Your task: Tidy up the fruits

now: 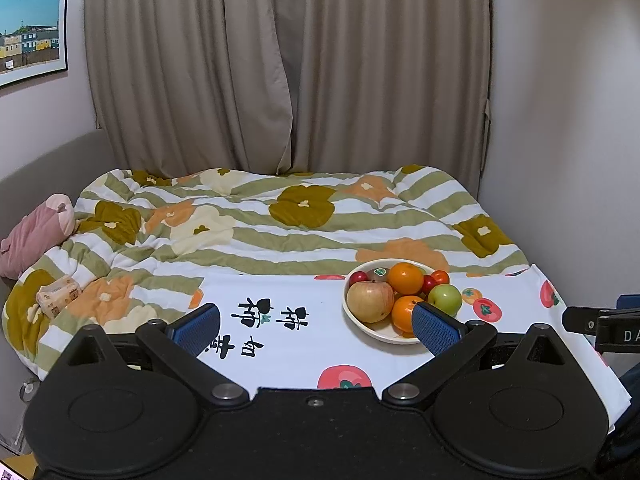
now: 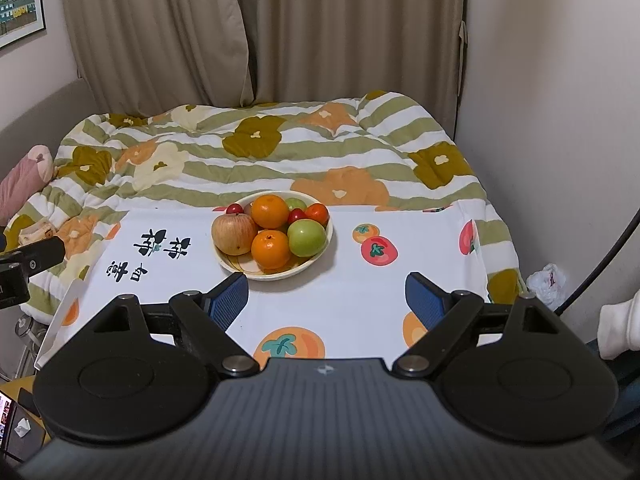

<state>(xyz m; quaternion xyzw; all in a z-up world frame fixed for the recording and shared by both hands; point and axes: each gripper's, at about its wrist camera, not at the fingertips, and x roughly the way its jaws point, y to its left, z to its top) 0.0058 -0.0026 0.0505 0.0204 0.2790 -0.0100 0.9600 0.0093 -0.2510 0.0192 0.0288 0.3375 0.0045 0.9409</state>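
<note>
Sitting ahead of open jaws, fruit bowl (image 2: 272, 274)

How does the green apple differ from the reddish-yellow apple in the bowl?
The green apple is plain green; the reddish-yellow apple is tan with red streaks. The green one sits on the right of the bowl, the other on the left, with an orange between them. The green one looks slightly smaller. Both lie at the bowl's near edge, untouched.
</note>
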